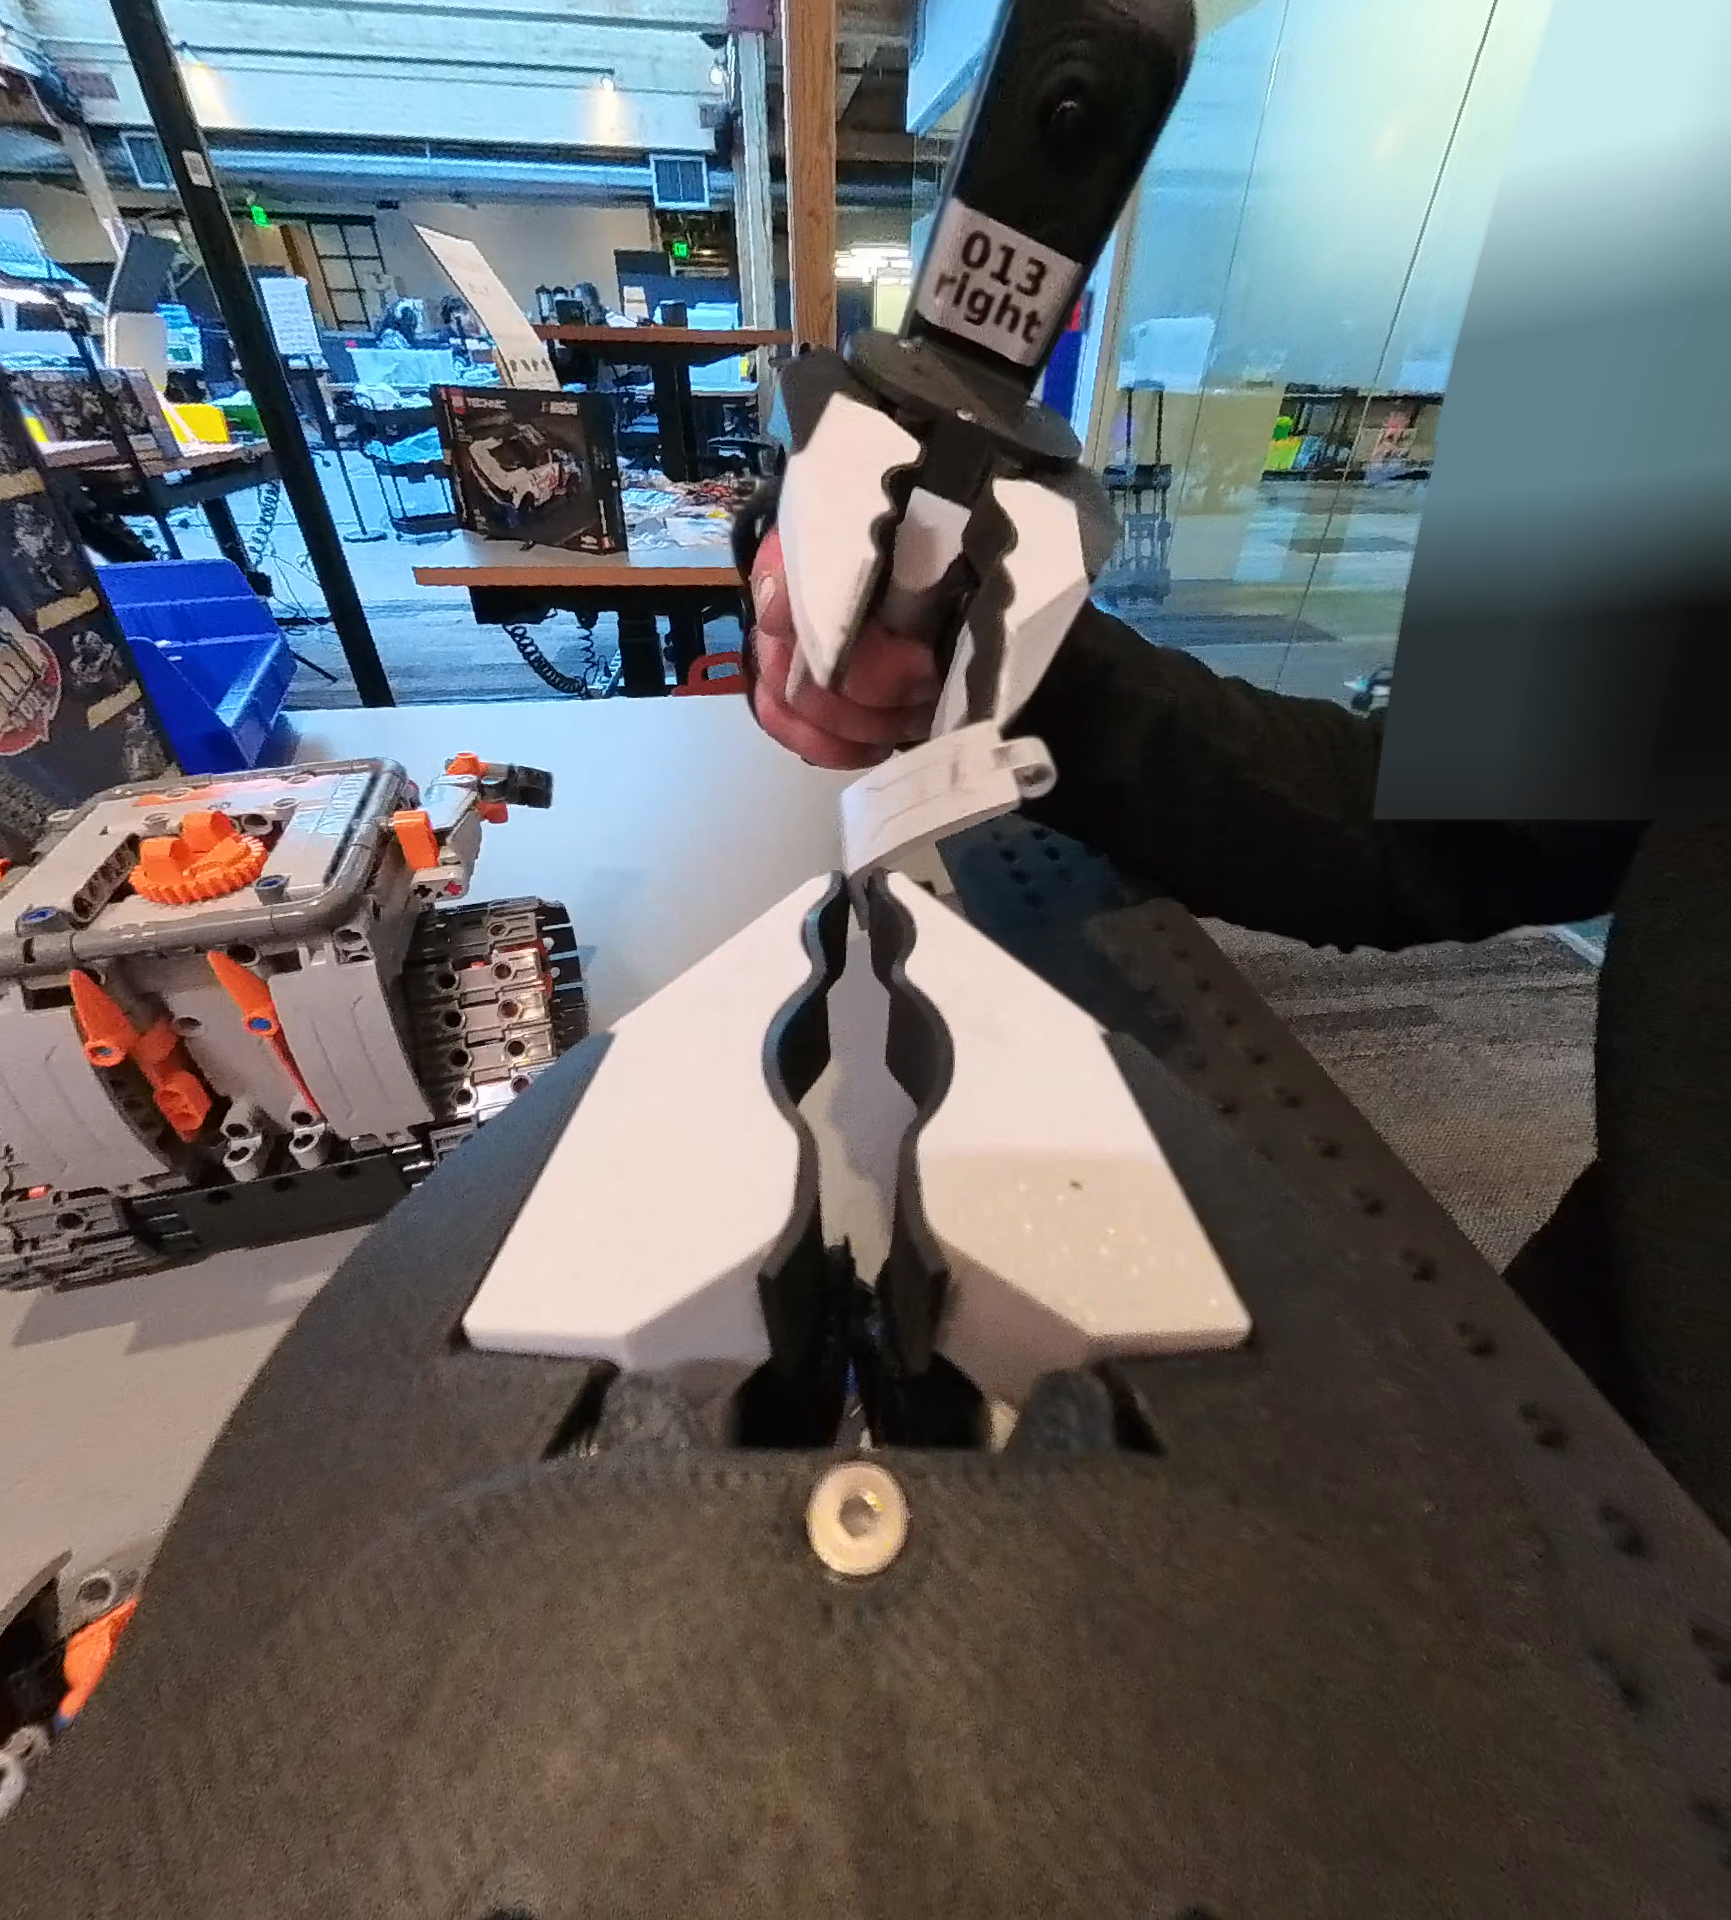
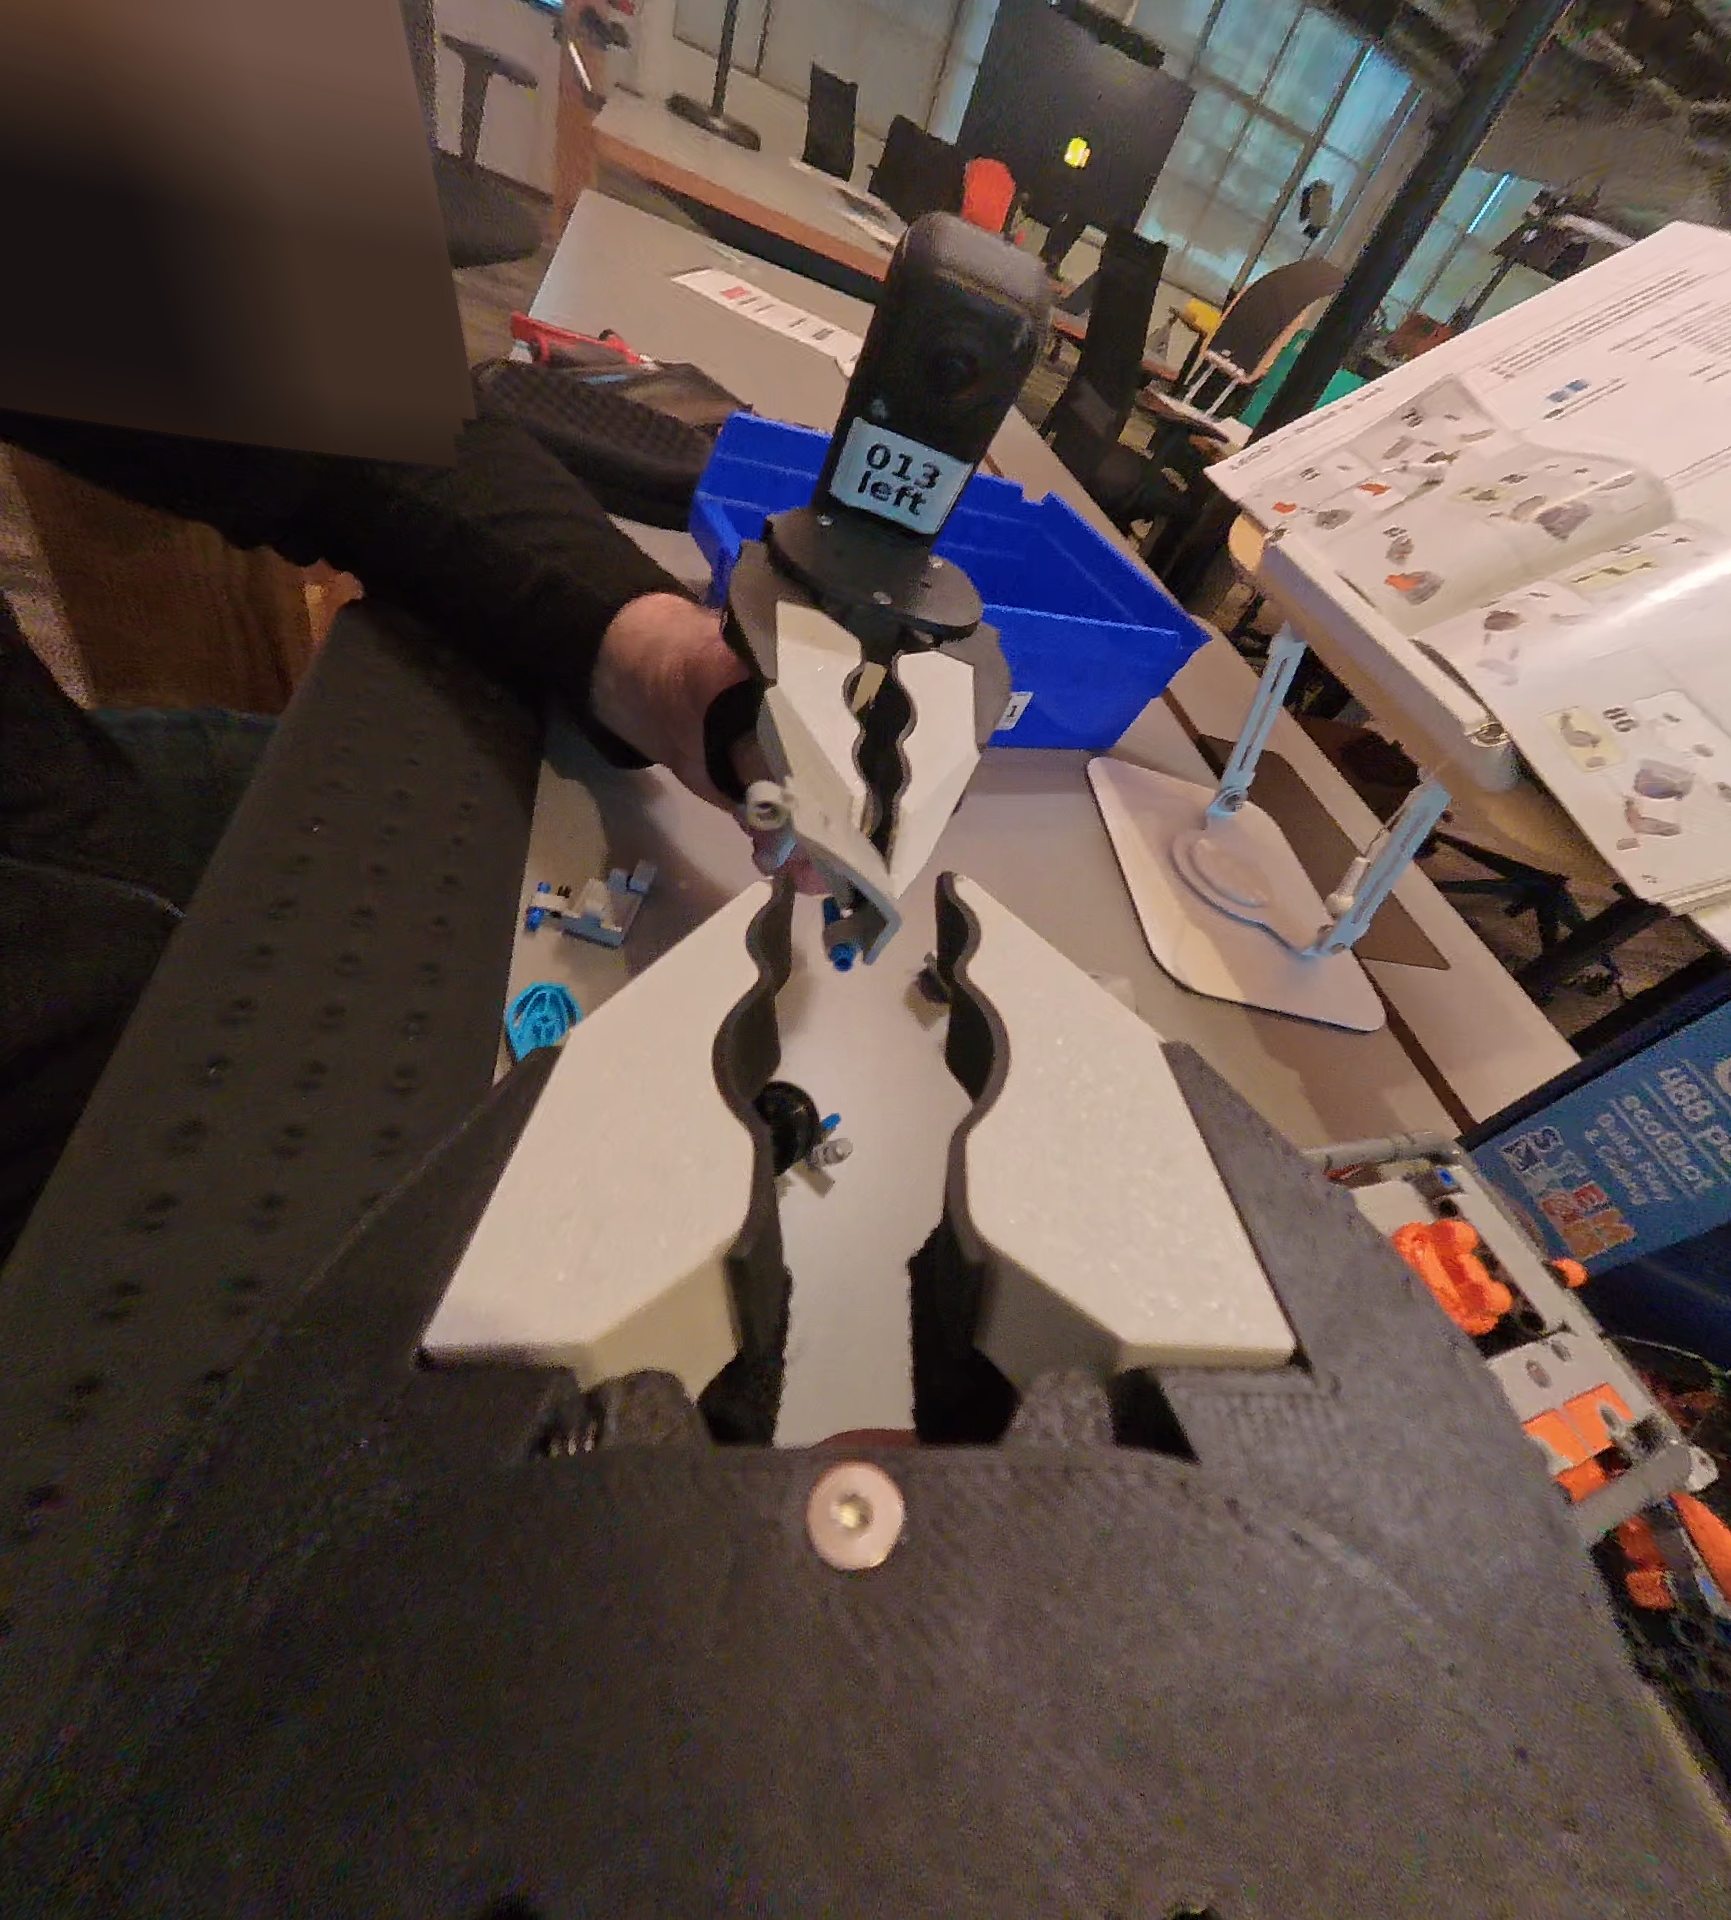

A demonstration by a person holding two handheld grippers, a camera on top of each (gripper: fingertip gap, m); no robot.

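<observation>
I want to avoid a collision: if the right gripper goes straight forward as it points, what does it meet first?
Probably the white curved plastic panel clamped in the left gripper, just beyond the right gripper's open tips.

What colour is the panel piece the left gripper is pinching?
White panel piece, clearest in the left wrist view.

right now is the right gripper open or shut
Open: in its own view the right gripper shows a clear gap between its fingertips, and it holds nothing.
</observation>
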